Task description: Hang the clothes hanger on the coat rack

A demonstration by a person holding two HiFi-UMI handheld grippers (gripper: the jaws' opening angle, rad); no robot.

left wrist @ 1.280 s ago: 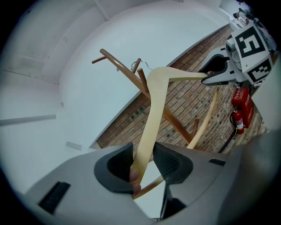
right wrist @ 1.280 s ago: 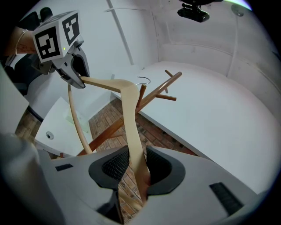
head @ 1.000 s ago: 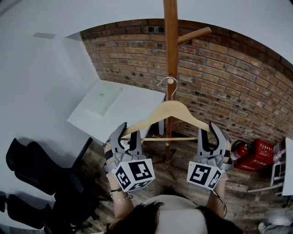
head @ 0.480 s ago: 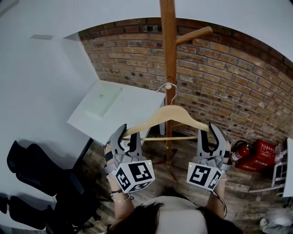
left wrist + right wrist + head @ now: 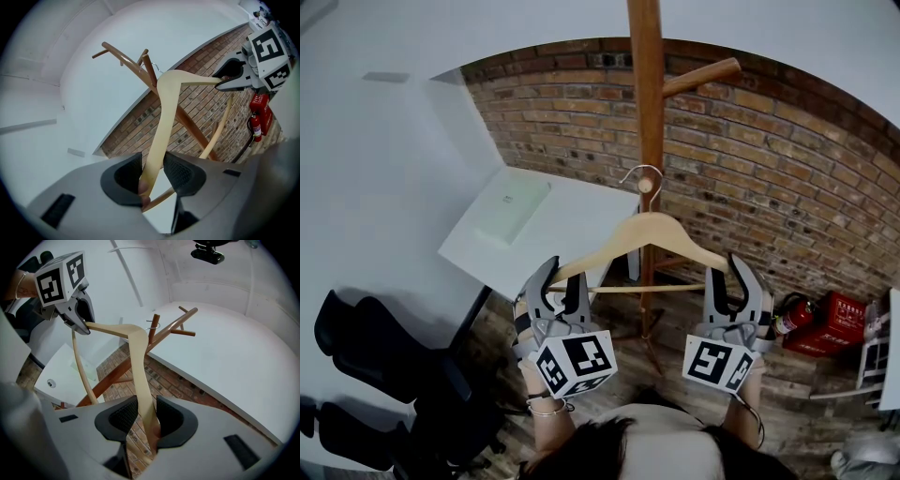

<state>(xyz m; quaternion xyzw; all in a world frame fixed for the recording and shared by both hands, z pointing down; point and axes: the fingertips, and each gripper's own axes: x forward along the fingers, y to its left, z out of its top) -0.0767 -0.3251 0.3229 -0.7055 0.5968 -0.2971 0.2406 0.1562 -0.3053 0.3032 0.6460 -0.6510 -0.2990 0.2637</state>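
The pale wooden clothes hanger (image 5: 647,230), with a thin lower bar and a metal hook (image 5: 643,178), is held level close by the pole of the coat rack (image 5: 649,103), not yet hung, its hook well below the peg (image 5: 701,77). The left gripper (image 5: 564,277) is clamped on 1 shoulder end, the right gripper (image 5: 728,272) on the other. Raising it and slipping the hook over a peg appears to remain.

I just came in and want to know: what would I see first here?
A pale wooden hanger, gripped at its two ends by the left gripper and the right gripper, fills the middle. Its hook is close to the coat rack, which stands before a brick wall.
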